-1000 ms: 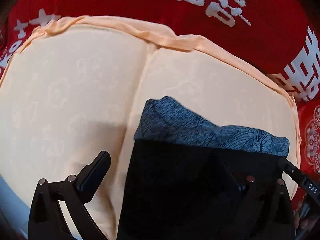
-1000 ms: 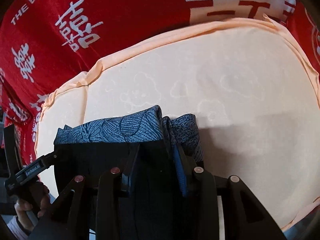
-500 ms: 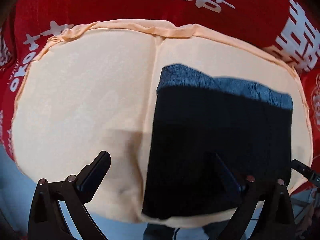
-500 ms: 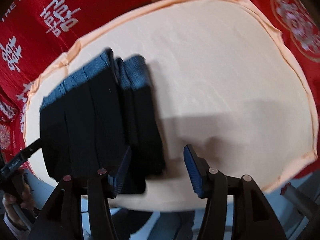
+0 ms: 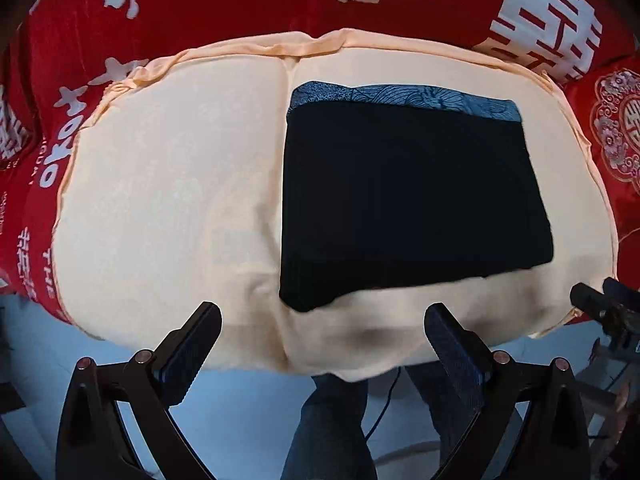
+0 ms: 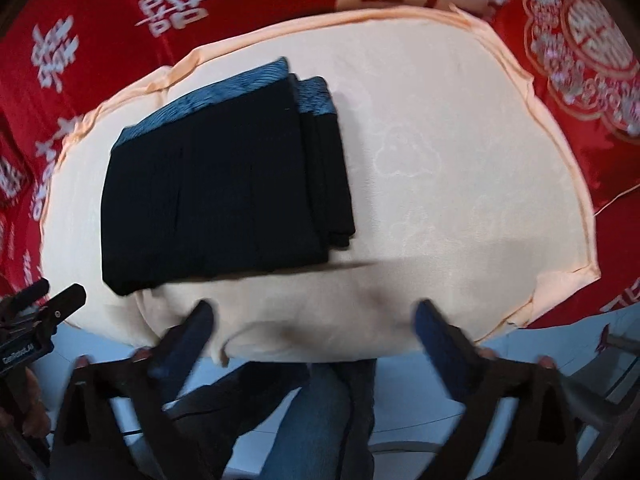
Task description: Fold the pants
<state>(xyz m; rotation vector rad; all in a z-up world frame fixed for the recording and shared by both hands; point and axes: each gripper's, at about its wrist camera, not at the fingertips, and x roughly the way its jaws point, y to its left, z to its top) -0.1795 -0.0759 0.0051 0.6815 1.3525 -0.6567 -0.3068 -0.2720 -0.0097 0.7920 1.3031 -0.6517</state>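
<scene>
Black folded pants [image 5: 408,208] with a blue patterned band lie flat on the peach cloth [image 5: 168,200], while left tongs [image 5: 322,334] and right tongs [image 6: 314,326] hang released off its near edge.

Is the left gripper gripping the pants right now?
No: the left gripper is open with nothing between its fingers, and the folded pants lie apart from it on the peach cloth.
</scene>
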